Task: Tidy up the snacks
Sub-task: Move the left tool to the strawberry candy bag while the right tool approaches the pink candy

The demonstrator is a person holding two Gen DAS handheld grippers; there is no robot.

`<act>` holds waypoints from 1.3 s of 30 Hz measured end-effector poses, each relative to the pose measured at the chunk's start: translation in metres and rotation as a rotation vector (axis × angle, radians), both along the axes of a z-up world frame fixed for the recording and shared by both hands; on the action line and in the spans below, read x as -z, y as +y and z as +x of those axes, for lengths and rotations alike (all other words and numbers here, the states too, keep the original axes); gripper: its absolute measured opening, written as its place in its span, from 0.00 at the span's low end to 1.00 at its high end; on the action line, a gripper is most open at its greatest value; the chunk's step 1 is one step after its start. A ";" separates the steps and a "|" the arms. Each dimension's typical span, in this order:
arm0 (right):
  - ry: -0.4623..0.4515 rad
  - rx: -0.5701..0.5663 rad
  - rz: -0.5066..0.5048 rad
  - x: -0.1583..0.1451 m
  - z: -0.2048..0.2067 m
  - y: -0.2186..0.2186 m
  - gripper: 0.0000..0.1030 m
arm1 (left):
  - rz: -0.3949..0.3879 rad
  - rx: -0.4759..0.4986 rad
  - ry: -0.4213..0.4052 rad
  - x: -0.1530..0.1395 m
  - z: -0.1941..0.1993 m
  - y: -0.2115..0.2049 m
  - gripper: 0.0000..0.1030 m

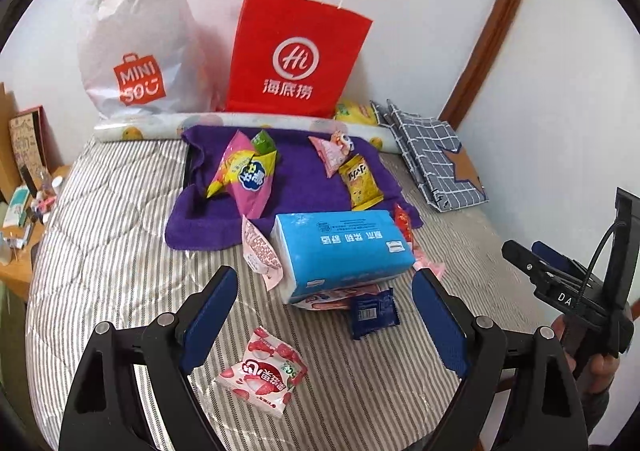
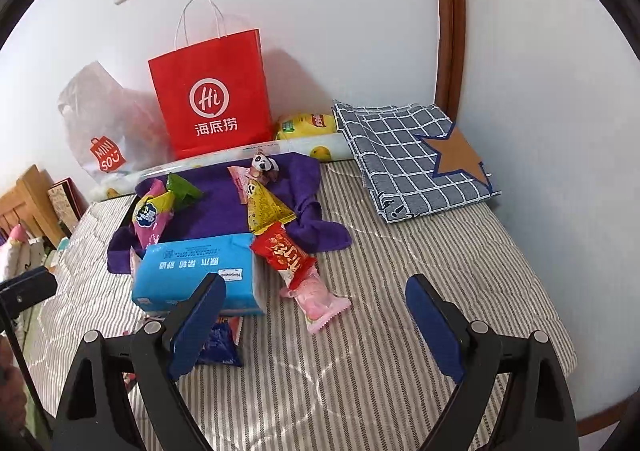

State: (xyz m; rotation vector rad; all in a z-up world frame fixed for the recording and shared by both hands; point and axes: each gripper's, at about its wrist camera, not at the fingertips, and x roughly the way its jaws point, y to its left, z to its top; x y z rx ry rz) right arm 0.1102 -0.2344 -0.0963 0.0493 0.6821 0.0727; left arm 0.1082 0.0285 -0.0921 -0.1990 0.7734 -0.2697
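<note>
Left wrist view gives me the striped grey-and-white quilted bed (image 1: 100, 235) as the surface carrying everything, with no worktop in sight. Against the white wall stand 2 likely containers: the red paper carrier bag with white handles (image 1: 298, 51), upright with its mouth up, and the slumped white plastic shopping bag (image 1: 140, 43) to its left. I judge they are parked there to receive the sorted snacks.

Next in size, the crumpled purple towel (image 1: 296, 187) holds several packets, so it looks like a gathering spot. The folded blue-checked cloth with a brown star (image 2: 416, 155) lies apart near the door frame.

My main obstacle is the light-blue soft pack of tissues (image 1: 340, 247): it rests on top of at least 1 pink wrapper, and a dark-blue foil packet (image 1: 372, 313) lies just by its near edge. A red foil snack (image 2: 286, 253) overlaps a pink wrapped bar (image 2: 318, 301) to its right.

Closest to me is the pink-and-white strawberry sweet packet (image 1: 262, 375), lying free.

Left tongs (image 1: 324, 315) and right tongs (image 2: 316, 315) both stand wide apart, gripping nothing.
</note>
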 end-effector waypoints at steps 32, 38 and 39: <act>0.069 -0.027 -0.040 0.064 0.032 0.004 0.65 | 0.042 -0.018 0.096 0.046 0.025 0.010 0.86; 0.138 -0.043 -0.042 0.089 0.052 0.005 0.61 | 0.035 -0.028 0.120 0.056 0.037 0.018 0.86; 0.139 -0.045 -0.042 0.090 0.055 0.005 0.61 | 0.032 -0.028 0.128 0.057 0.041 0.019 0.86</act>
